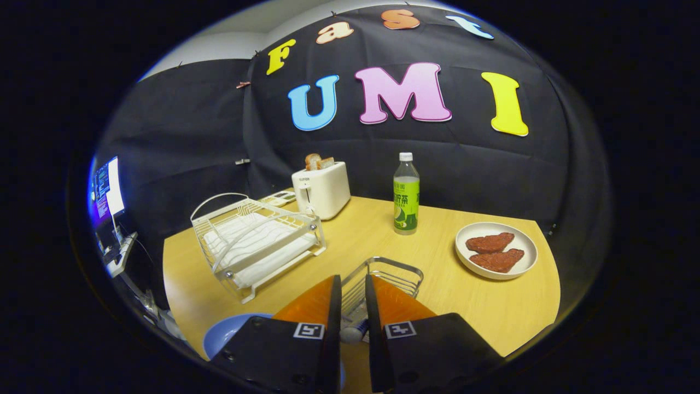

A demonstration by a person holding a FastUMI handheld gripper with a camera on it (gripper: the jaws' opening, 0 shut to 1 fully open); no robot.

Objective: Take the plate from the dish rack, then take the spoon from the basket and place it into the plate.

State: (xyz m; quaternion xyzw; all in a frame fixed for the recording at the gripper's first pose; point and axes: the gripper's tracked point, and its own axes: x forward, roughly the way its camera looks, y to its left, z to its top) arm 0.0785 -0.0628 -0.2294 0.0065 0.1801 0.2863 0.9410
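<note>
Half done by the look of it: dish rack (257,241) emptied, blue plate (229,334) down on the surface beside the jaws; gripper (353,298) nearly closed over the wire basket (391,276), apparently pinching the spoon (353,331), not yet plated

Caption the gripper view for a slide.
Gripper closing on the spoon over the wire basket, blue plate alongside.

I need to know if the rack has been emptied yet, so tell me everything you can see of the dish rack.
The dish rack is a white wire frame with a looped handle at its far end, sitting on a white ribbed drip tray. It stands upright on the wooden table, beside the toaster, beyond and left of the gripper. No dishes stand in it.
</note>
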